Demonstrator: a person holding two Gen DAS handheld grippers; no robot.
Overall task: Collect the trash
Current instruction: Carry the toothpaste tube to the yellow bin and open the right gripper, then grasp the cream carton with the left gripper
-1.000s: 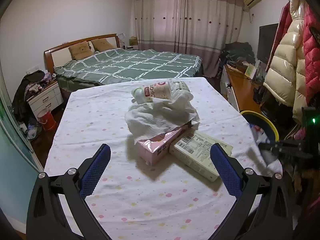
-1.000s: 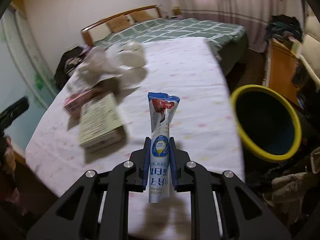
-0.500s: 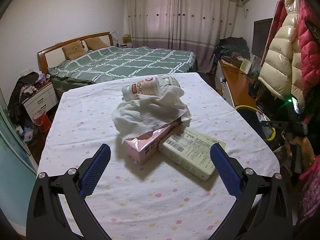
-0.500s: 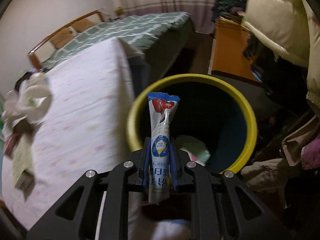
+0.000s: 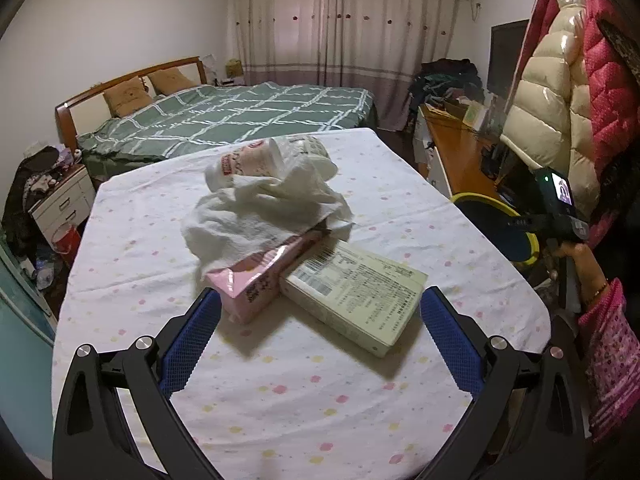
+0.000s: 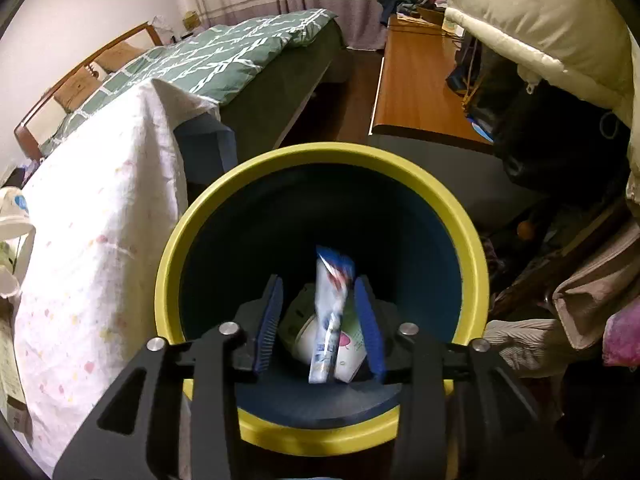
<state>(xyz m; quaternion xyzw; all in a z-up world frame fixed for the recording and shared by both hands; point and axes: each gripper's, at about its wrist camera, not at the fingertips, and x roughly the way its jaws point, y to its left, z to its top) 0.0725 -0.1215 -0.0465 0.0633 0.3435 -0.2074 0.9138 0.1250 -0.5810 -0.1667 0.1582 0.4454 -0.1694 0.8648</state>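
Fingers (image 6: 362,316) of the right gripper (image 6: 320,312), just parted, point down over the bin (image 6: 320,156), sachet (image 6: 330,312) loose between.

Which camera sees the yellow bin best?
The right wrist view: the yellow bin fills the middle, with its whole rim and dark inside showing, and trash at the bottom. The left wrist view shows only a sliver of its rim past the table's right edge, partly hidden behind the other gripper.

I see near surface (image 5: 280,400) clear ahead of left jaws | trash pile blocks centre: tissue pack (image 5: 260,276) touching flat box (image 5: 356,292), crumpled cloth (image 5: 264,216) on top | bin (image 6: 320,436) mouth open, sachet (image 6: 330,312) loose between right jaws | draped surface edge just left of bin, coats (image 6: 540,20) close right
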